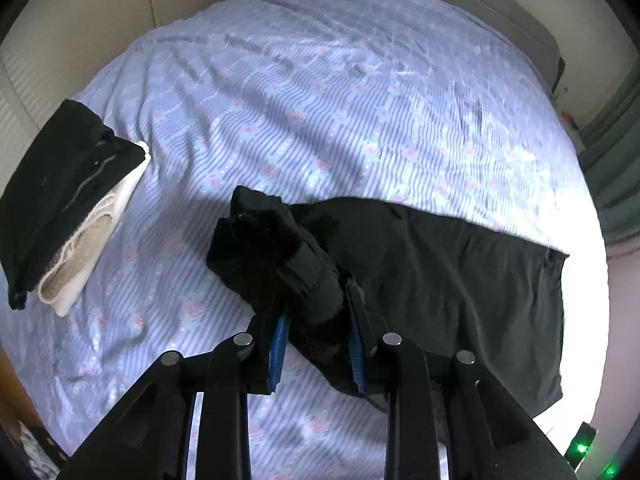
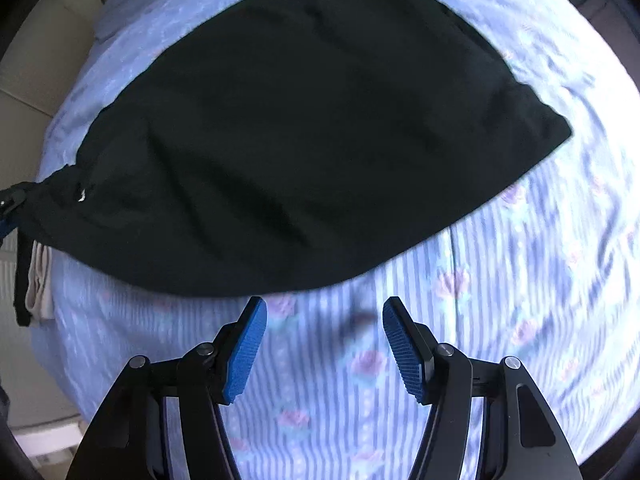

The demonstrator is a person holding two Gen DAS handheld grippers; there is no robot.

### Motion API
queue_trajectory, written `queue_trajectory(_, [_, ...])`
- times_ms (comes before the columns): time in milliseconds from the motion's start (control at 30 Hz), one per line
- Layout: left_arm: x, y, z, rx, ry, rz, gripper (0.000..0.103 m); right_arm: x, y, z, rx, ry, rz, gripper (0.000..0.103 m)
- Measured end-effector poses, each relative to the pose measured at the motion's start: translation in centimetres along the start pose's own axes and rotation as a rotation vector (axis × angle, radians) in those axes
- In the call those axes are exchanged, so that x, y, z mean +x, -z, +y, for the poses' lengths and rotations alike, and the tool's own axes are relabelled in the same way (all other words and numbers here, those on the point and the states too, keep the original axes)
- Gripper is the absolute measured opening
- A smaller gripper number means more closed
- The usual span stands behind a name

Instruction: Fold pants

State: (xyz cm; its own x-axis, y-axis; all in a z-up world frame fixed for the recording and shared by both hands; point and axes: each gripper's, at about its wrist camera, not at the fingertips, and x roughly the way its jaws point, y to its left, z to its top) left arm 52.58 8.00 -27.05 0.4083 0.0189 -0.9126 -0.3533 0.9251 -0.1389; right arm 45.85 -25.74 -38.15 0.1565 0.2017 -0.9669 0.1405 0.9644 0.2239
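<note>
the black fabric pants (image 1: 440,276) lie spread on the bed covered in a pale blue striped sheet with pink flower print (image 1: 320,92), which serves as the landmark here. in the left wrist view the left hand-held gripper (image 1: 318,340) has its blue ribbed pads (image 1: 280,340) clamped on a bunched, thick end of the pants, and that end is lifted off the bed sheet and rolled back toward the camera, while the rest of the garment stretches flat to the right across the sheet toward the bright edge of the bed. near the left edge of the bed sits a stack of folded clothes (image 1: 68,208), a black folded piece on top of cream-coloured folded pieces, well apart from the pants. in the right wrist view the right hand-held gripper (image 2: 324,344) hovers over bare sheet just beside the near edge of the pants, its blue pads (image 2: 246,350) standing wide apart with nothing between them. the pants there fill the upper middle of the bed as a broad dark shape, and the view is motion-blurred, so fine detail of the fabric cannot be told.
</note>
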Motion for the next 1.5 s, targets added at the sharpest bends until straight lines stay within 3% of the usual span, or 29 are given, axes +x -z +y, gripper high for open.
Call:
queue_trajectory(133, [0.6, -1.0, -0.3, -0.022, 0.001, 0.008, 0.027, -2.7, -2.8, 0.6, -0.034, 0.001, -0.123, 0.061])
queue_trajectory(267, [0.9, -1.2, -1.4, 0.013, -0.023, 0.006, 0.027, -4.6, -4.5, 0.0, -0.022, 0.050, -0.163, 0.061])
queue_trajectory(367, [0.5, -0.6, -2.3, 0.064, -0.049, -0.015, 0.027, -5.2, -2.3, -0.6, -0.015, 0.047, -0.138, 0.061])
queue_trajectory(533, [0.3, 0.5, -2.2, 0.086, -0.075, -0.012, 0.027, -2.3, 1.9, -1.3, 0.014, -0.025, -0.012, 0.061])
queue_trajectory(600, [0.5, 0.7, -1.7, 0.083, -0.080, -0.003, 0.027, -1.0, 2.2, -2.1, 0.061, -0.067, 0.009, 0.059])
queue_trajectory(767, [0.9, 1.1, -0.4, 0.053, -0.078, 0.027, 0.027, 0.0, 0.4, -2.7, 0.118, -0.073, -0.031, 0.057])
queue_trajectory(833, [0.9, 1.2, 0.0, 0.039, -0.074, 0.039, 0.027, 0.7, 0.0, -2.7, 0.110, -0.079, 0.000, 0.037])
queue_trajectory(867, [0.9, 1.3, 0.1, 0.036, -0.071, 0.042, 0.027, 0.6, 0.1, -2.6, 0.105, -0.094, 0.007, 0.016])
queue_trajectory(900, [0.7, 1.3, 0.5, 0.028, -0.064, 0.046, 0.027, 0.1, 0.1, -2.5, 0.104, -0.094, 0.004, 0.010])
queue_trajectory(1067, [0.1, 2.6, 2.0, 0.043, -0.079, 0.066, 0.028, -5.1, 1.0, -1.6, 0.058, -0.027, -0.085, 0.005])
queue_trajectory(1233, [1.3, 5.1, 3.5, 0.048, -0.126, 0.125, 0.028, -4.6, 0.7, -2.3, 0.009, 0.138, -0.009, 0.005])
queue_trajectory(1300, [1.8, 5.8, 3.7, 0.052, -0.138, 0.149, 0.029, -4.0, 0.8, -2.8, 0.013, 0.142, 0.021, 0.005])
queue_trajectory(1367, [2.1, 6.5, 3.9, 0.062, -0.177, 0.176, 0.035, -4.6, 0.9, -3.4, 0.041, 0.163, -0.013, 0.006])
queue_trajectory(1433, [1.8, 7.1, 3.8, 0.099, -0.228, 0.178, 0.048, -5.5, 1.0, -3.6, 0.075, 0.175, -0.047, 0.022])
queue_trajectory(1467, [1.4, 7.5, 3.6, 0.130, -0.256, 0.165, 0.050, -6.3, 1.2, -4.1, 0.093, 0.168, -0.070, 0.042])
queue_trajectory(1500, [0.7, 7.9, 3.4, 0.154, -0.267, 0.149, 0.053, -7.1, 1.4, -4.5, 0.105, 0.161, -0.099, 0.048])
